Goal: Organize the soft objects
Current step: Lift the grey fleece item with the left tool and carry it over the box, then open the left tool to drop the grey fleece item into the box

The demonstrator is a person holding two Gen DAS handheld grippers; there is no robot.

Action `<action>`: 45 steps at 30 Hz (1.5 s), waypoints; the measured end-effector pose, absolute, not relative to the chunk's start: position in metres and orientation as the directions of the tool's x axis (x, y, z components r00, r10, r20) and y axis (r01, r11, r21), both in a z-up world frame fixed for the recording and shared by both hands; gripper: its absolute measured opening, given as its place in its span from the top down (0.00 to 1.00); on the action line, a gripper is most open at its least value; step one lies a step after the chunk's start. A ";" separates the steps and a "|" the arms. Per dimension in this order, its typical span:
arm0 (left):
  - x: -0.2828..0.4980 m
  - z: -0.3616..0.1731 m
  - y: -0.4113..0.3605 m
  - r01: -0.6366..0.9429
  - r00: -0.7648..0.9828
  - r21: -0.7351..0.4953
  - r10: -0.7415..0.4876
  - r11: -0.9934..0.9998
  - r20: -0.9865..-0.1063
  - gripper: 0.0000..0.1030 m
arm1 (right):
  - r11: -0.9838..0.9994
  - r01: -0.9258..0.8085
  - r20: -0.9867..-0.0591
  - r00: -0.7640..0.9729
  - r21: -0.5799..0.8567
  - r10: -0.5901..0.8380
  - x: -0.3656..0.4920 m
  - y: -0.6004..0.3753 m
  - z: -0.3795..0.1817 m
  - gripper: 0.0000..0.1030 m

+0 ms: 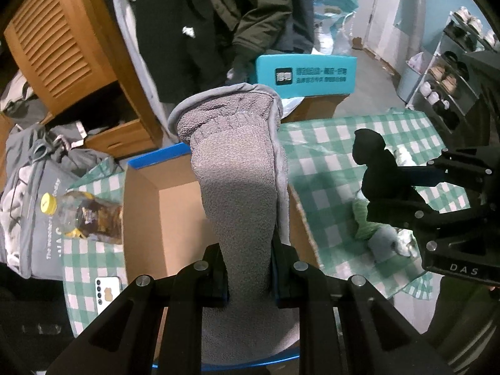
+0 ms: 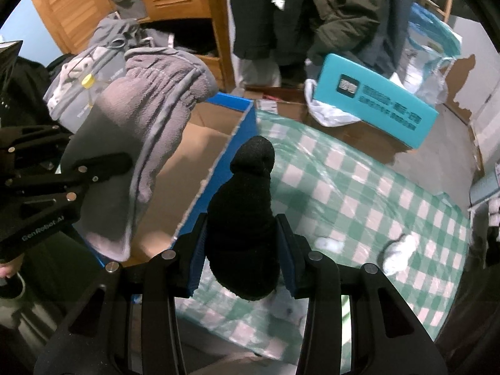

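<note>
**Both grippers carrying soft items at the open box**

Left wrist view: the left gripper (image 1: 248,276) is pinching a grey fleece glove (image 1: 236,162), jaws pressed together on its lower part. The glove is standing up between the jaws and hanging over the open cardboard box (image 1: 175,215). The box is sitting on a green checked cloth (image 1: 328,162). A plastic bottle (image 1: 79,215) is lying just beside the box's left wall, and a phone (image 1: 107,290) is lying nearer the camera. The right gripper (image 1: 415,187) is showing at the right edge, over the cloth.

Right wrist view: the right gripper (image 2: 242,256) is clamping a black sock (image 2: 247,218), blue pads pressing both sides. The sock is hanging above the cloth, just beside the box's blue-edged wall. A white sock (image 2: 400,250) is lying on the cloth, well apart.
</note>
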State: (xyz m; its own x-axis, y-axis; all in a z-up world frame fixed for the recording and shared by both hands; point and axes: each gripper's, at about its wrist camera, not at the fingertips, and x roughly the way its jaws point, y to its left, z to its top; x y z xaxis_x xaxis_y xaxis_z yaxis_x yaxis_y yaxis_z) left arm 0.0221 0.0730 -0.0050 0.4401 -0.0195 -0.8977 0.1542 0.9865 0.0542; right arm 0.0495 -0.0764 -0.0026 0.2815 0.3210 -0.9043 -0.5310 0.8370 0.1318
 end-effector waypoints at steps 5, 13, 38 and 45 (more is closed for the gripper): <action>0.021 -0.014 0.088 0.130 0.429 0.081 0.018 0.988 -0.903 0.82 | 0.818 -0.558 -0.904 0.263 0.141 0.336 0.051 -0.054 -0.006 0.60; 0.019 -0.028 0.110 0.097 0.395 0.071 0.027 0.993 -0.918 0.82 | 0.790 -0.589 -0.900 0.234 0.170 0.368 0.057 -0.019 -0.014 0.60; 0.022 -0.055 0.131 0.048 0.335 0.080 0.059 0.996 -0.940 0.67 | 0.735 -0.652 -0.914 0.157 0.187 0.373 0.053 0.023 -0.039 0.46; 0.021 -0.045 0.131 0.040 0.365 0.083 0.063 0.996 -0.929 0.50 | 0.747 -0.642 -0.910 0.186 0.173 0.371 0.056 0.018 -0.033 0.38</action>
State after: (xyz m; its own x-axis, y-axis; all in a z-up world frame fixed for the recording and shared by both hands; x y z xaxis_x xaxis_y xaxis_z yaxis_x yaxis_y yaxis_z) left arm 0.0208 0.1308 -0.0453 0.3647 0.0627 -0.9290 0.0404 0.9957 0.0831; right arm 0.0556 0.0182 -0.0331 0.1856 0.3705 -0.9101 -0.6417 0.7471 0.1733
